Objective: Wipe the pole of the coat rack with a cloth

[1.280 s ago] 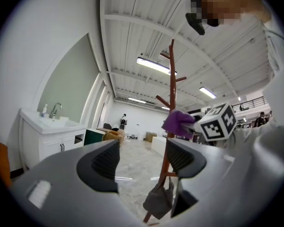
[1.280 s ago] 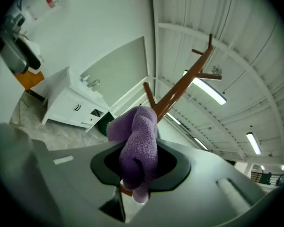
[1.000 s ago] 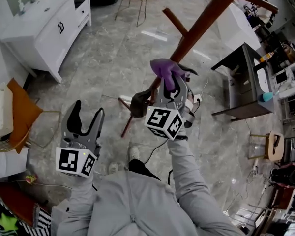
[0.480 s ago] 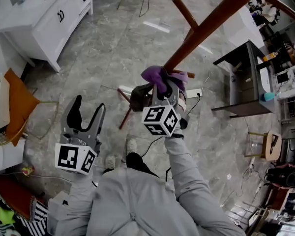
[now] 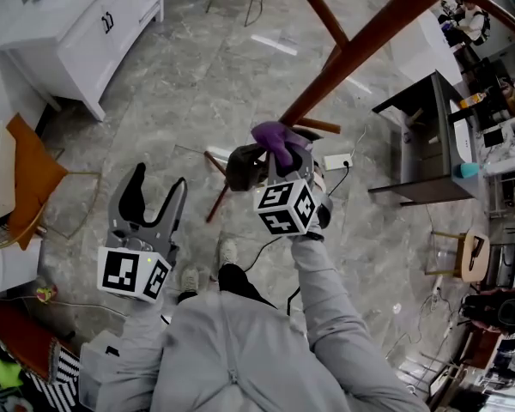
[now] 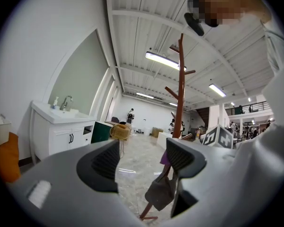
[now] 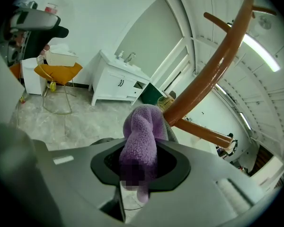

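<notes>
Slanting down the head view from 1 o'clock to the centre, the red-brown pole (image 5: 360, 45) of the coat rack meets the purple cloth (image 5: 275, 138), whose bunched top lies against the wood close to a short side peg (image 5: 316, 127). The right tongs (image 5: 273, 157) are clenched on the cloth, which fills the gap between the jaws and sticks out past their tips. A dark grey bundle (image 5: 243, 166) sits just beside the cloth at its 9 o'clock; what it is cannot be told. The left tongs (image 5: 157, 187) are released, jaws spread with only open space between them, at 8 o'clock and well apart from the pole. Below lies the marble floor (image 5: 197, 84), with a white power strip (image 5: 336, 161) at 3 o'clock of the cloth. At 11 o'clock stands a white sink counter (image 5: 86, 33) carrying a small bottle (image 6: 55, 102); what its open compartment holds cannot be told. An orange chair (image 5: 30, 183) stands at 9 o'clock.
</notes>
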`<state>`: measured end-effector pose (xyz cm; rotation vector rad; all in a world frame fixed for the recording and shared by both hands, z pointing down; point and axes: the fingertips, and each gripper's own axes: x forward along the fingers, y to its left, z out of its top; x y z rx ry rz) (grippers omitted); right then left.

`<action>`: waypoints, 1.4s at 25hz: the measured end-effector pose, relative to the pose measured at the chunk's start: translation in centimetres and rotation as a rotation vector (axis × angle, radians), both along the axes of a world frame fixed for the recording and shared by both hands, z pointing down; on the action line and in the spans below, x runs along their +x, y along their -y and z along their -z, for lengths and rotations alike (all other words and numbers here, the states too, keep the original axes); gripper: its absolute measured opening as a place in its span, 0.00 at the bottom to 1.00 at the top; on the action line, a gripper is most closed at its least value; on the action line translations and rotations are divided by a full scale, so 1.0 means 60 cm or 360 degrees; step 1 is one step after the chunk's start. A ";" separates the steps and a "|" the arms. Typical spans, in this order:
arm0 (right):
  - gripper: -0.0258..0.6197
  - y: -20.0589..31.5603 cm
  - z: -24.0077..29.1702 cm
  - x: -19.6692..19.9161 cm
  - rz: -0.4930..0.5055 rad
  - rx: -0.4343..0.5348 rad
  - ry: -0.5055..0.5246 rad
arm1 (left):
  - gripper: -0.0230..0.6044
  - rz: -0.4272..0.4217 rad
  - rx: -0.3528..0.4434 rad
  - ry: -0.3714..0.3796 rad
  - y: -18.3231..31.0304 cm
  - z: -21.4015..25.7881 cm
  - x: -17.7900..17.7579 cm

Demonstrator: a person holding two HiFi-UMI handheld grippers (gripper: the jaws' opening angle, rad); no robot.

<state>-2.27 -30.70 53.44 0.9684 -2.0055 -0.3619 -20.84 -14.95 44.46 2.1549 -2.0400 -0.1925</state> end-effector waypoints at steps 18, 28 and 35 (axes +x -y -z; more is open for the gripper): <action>0.17 -0.081 0.007 0.177 -0.0342 -0.0043 0.0127 | 0.57 -0.0086 0.0085 0.0051 0.002 0.041 0.039; 0.17 -0.125 0.094 0.253 -0.0545 0.0168 0.0647 | 0.57 -0.0237 0.0130 0.0140 0.030 0.076 0.089; 0.17 -0.154 0.154 0.254 -0.0578 0.0221 0.1004 | 0.57 -0.0330 0.0171 0.0205 0.044 0.104 0.113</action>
